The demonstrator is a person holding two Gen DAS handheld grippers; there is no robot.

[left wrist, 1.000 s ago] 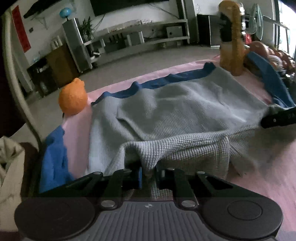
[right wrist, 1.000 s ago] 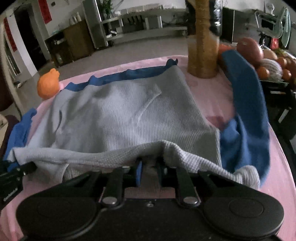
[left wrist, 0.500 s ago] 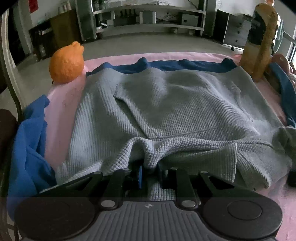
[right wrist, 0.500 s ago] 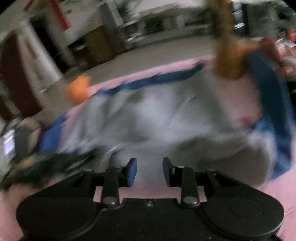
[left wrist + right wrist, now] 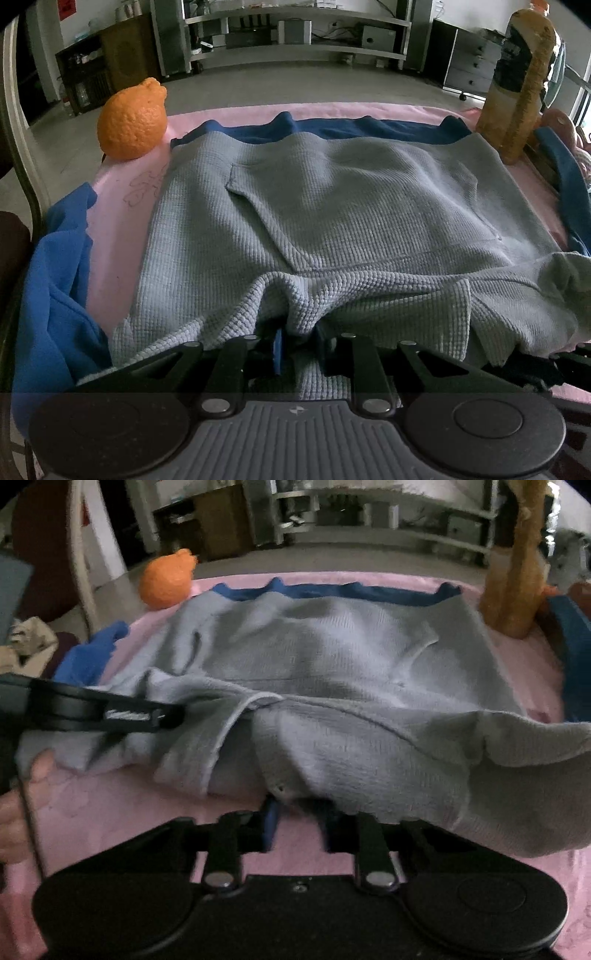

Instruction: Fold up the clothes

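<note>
the grey sweater [image 5: 332,221] lay spread on the pink counter [image 5: 122,192], its near hem pinched in the left tongs [image 5: 297,341]. the right tongs [image 5: 295,812] stood narrow at the hem, grip unclear. a loose pinch might drop the fold; the orange [image 5: 131,118] could roll.

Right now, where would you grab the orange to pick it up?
Take the orange round its wide middle, coming straight down from above. It sits upright at the pink table's far left corner with a bumpy knob on top, so fingers should close below that knob, on the rounder sides.
</note>
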